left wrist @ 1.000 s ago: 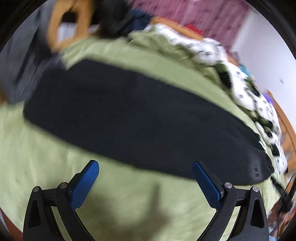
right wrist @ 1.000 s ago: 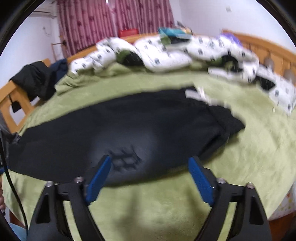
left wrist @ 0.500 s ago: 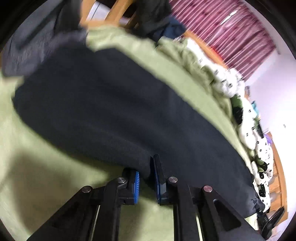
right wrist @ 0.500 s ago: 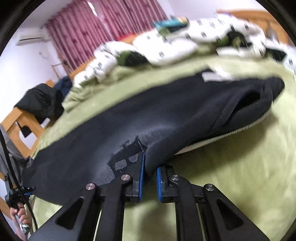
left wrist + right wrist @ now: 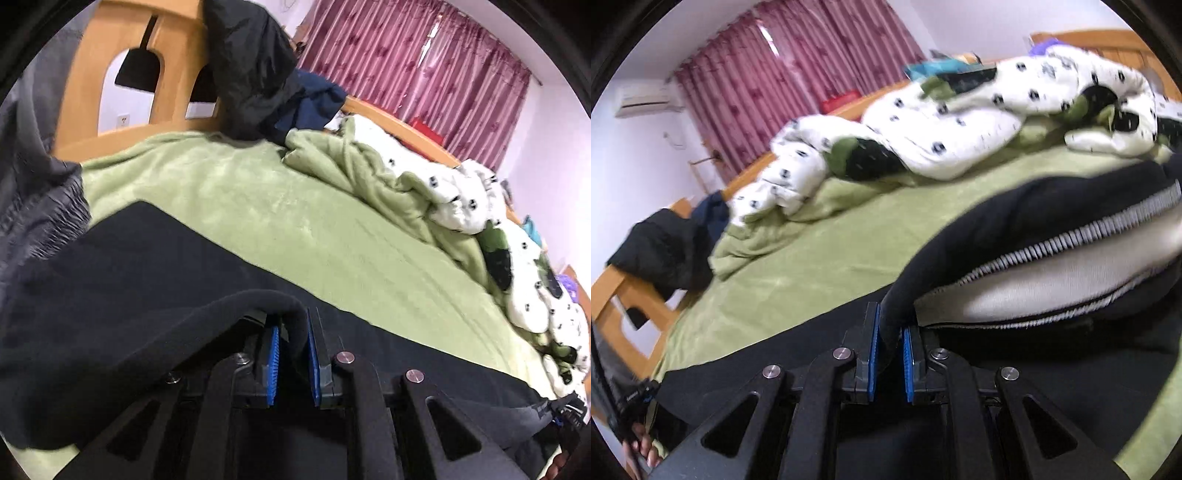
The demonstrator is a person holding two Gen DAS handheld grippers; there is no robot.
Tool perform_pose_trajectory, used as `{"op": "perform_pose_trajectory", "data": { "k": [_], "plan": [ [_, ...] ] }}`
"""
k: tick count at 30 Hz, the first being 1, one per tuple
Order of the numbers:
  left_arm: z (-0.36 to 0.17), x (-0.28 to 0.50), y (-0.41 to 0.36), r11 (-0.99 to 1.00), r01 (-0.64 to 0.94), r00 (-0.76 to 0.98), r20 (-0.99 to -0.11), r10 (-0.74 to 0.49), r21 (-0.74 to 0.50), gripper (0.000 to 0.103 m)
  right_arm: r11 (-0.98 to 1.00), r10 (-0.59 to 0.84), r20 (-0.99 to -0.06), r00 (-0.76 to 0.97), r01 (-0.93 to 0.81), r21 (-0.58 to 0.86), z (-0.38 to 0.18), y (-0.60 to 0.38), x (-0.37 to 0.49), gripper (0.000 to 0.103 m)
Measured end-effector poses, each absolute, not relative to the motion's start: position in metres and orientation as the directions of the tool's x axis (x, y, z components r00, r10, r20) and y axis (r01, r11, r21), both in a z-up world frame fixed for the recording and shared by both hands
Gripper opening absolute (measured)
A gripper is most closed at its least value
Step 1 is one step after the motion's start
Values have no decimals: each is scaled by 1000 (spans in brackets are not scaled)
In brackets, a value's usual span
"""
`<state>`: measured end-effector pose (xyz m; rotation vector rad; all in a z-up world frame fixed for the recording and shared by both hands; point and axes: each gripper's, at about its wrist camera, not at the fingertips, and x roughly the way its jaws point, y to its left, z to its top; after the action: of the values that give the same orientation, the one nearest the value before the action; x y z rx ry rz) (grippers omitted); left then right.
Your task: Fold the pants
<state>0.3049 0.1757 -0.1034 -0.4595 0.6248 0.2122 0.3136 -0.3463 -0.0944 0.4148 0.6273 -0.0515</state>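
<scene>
Black pants (image 5: 147,280) lie lengthwise on a green blanket (image 5: 295,221) on the bed. My left gripper (image 5: 291,332) is shut on the near edge of a pant leg and holds it lifted off the blanket. My right gripper (image 5: 890,332) is shut on the near edge of the pants (image 5: 1034,206) by the waistband, whose white lining and ribbed elastic (image 5: 1071,236) gape open to the right. The fabric drapes over both grippers and hides part of the fingers.
A white spotted duvet (image 5: 923,125) is bunched along the far side of the bed. Dark jackets (image 5: 255,70) hang over the wooden bed frame (image 5: 173,66). Grey cloth (image 5: 33,184) lies at the left. Maroon curtains (image 5: 783,74) cover the far wall.
Both grippers went from open above the pants to shut on their near edge, then lifted it. The fabric now rises toward the cameras and the waistband has opened up.
</scene>
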Motion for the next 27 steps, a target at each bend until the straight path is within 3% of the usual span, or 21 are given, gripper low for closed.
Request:
{"op": "perform_pose_trajectory", "data": {
  "k": [1, 2, 4, 5, 8, 10, 19, 27],
  "plan": [
    [-114, 309, 175, 874, -329, 790, -612, 47, -357, 19, 919, 74, -589, 805, 174, 354, -101, -345, 317, 20],
    [-123, 311, 173, 871, -323, 785, -618, 29, -370, 40, 919, 87, -595, 799, 166, 357, -113, -343, 322, 25],
    [-144, 307, 174, 853, -321, 766, -642, -20, -410, 71, 902, 171, -571, 803, 105, 418, -131, -342, 319, 47],
    [-146, 305, 175, 845, -325, 761, -648, -33, -425, 71, 890, 199, -563, 802, 92, 446, -138, -342, 315, 57],
    [-142, 291, 172, 851, -305, 785, -619, -30, -428, 77, 888, 216, -535, 817, 63, 455, -130, -344, 303, 60],
    [-142, 289, 165, 865, -300, 772, -635, -27, -402, 77, 896, 196, -524, 829, 66, 439, -129, -341, 295, 71],
    [-142, 263, 141, 892, -250, 768, -639, -54, -376, 77, 959, 128, -598, 791, 54, 277, -132, -314, 279, 71],
    [-147, 207, 144, 875, -236, 777, -622, -92, -424, 81, 899, 125, -603, 788, 167, 404, -146, -354, 197, 70]
  ]
}}
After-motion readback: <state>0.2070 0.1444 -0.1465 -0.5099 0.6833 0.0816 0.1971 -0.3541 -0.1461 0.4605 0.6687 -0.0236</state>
